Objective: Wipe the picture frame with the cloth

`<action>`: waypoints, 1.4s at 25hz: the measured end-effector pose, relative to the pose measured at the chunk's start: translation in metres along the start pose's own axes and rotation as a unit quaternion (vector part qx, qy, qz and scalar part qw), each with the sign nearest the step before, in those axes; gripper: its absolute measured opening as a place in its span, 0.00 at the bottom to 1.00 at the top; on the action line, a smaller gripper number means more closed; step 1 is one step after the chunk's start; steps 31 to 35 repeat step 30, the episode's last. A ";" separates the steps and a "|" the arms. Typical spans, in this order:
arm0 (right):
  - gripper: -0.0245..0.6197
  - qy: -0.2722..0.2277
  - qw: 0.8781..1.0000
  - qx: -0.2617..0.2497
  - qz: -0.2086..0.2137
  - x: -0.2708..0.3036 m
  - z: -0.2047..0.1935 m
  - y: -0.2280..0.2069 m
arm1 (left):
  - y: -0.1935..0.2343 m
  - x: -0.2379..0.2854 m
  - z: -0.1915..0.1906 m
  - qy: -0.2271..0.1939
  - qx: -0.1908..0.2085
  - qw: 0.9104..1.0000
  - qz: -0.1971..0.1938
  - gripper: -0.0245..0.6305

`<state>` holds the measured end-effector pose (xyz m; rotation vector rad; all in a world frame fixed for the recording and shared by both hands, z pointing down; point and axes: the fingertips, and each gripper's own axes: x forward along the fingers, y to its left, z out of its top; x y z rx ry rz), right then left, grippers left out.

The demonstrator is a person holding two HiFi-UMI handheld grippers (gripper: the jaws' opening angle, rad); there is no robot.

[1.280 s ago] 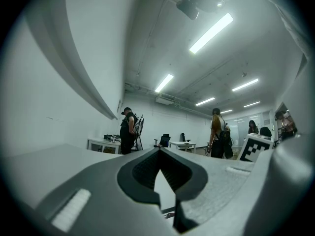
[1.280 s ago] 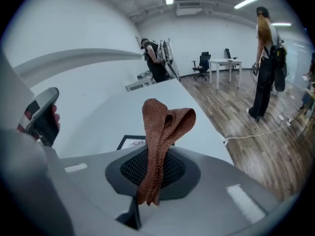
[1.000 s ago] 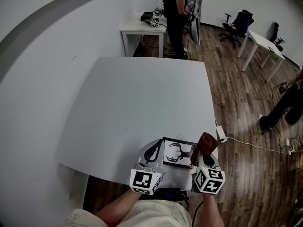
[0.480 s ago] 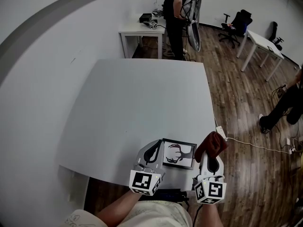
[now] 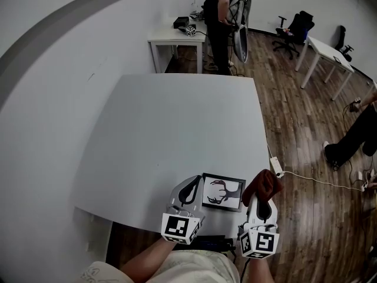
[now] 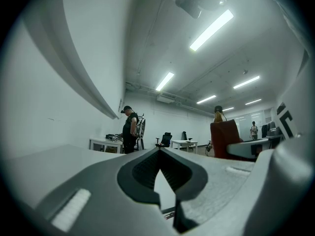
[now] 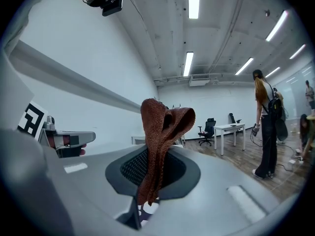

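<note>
The right gripper [image 5: 260, 203], pinching the cloth [image 5: 263, 186], had shifted right off the picture frame [image 5: 222, 192], just beside the closed left gripper [image 5: 189, 189].

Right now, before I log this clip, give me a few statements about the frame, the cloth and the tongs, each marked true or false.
1. The right tongs are shut on a brown cloth. True.
2. The cloth lies spread over the picture frame. False: it is held bunched in the tongs, to the frame's right.
3. The picture frame lies flat near the front edge of the table. True.
4. The left tongs are at the frame's right side. False: they are at its left side.
</note>
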<state>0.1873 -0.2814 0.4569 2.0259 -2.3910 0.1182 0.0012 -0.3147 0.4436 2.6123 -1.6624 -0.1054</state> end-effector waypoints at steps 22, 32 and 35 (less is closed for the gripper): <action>0.13 0.009 1.000 -0.015 0.011 0.009 0.000 0.005 | -0.001 0.003 0.008 -0.006 0.007 1.000 -0.002 0.04; 0.13 0.009 1.000 -0.013 0.009 0.008 -0.002 0.003 | -0.004 0.002 0.004 -0.002 0.005 1.000 -0.004 0.04; 0.13 0.009 1.000 -0.013 0.009 0.008 -0.002 0.003 | -0.004 0.002 0.004 -0.002 0.005 1.000 -0.004 0.04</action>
